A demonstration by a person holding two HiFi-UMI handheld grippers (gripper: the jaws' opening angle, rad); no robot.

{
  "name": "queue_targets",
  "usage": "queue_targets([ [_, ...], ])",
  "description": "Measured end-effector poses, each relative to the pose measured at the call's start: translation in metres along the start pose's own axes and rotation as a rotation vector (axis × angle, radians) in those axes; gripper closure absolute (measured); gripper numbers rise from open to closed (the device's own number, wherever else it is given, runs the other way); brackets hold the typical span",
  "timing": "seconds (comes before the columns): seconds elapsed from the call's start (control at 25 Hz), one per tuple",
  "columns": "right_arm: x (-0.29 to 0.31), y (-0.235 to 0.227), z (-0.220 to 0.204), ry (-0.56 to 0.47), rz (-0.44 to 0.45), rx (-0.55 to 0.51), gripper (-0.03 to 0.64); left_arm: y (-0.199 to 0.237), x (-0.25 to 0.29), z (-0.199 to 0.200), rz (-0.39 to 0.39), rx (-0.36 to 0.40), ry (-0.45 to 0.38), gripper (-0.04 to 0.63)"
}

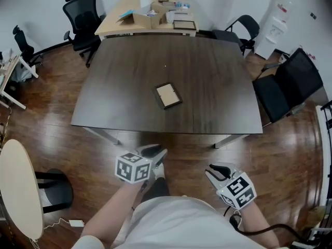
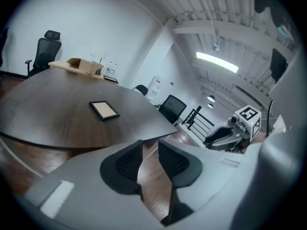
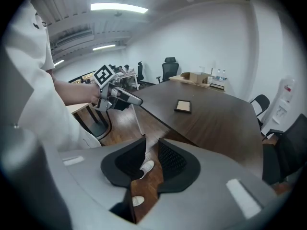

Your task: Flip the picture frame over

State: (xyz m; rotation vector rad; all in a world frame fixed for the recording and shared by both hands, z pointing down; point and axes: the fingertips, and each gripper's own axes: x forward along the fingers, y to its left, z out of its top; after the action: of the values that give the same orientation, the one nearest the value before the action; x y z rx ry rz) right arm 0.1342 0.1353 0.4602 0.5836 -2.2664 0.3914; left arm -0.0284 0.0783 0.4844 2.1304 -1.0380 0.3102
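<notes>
Jaws on both sides stood at a narrow gap with nothing between the pads; only floor showed through. Left gripper and right gripper were both short of the table, off its near edge on the person's side, neither over the top.

Picture frame lay flat near the middle of the table, alone, light panel up inside a dark border. I couldn't tell whether that was the front or the backing.

Key relation: the frame was ahead of both jaw sets, well apart from each. It sat almost straight ahead of the left gripper, and ahead and to the left of the right one, so left was nearer. Its long axis ran roughly away from the person, skewed so the near end sat slightly right.

Writing: none legible. The marker cubes carried only black-and-white square patterns. Boxes and bottles on the far table were too small to read.
</notes>
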Motion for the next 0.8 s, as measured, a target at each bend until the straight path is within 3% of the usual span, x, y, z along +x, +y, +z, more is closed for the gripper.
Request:
queue_targets([
  [0.16, -0.027, 0.026, -0.036, -0.036, 0.039, -0.017, 0.531, -0.082, -0.012, -0.023, -0.093, -0.064, -0.11, 0.492],
  [0.36, -0.06, 0.05, -0.067, -0.087, 0.053, -0.017, 0.531, -0.151, -0.032, -0.071, -0.113, 0.039, -0.1, 0.491],
  [0.48, -0.073, 0.054, -0.076, -0.11, 0.041, -0.013, 0.532, -0.17, -0.047, -0.089, -0.117, 0.102, -0.083, 0.491],
  [0.8, -0.088, 0.059, -0.084, -0.156, 0.015, -0.028, 0.535, -0.192, -0.047, -0.086, -0.143, 0.135, -0.103, 0.492],
])
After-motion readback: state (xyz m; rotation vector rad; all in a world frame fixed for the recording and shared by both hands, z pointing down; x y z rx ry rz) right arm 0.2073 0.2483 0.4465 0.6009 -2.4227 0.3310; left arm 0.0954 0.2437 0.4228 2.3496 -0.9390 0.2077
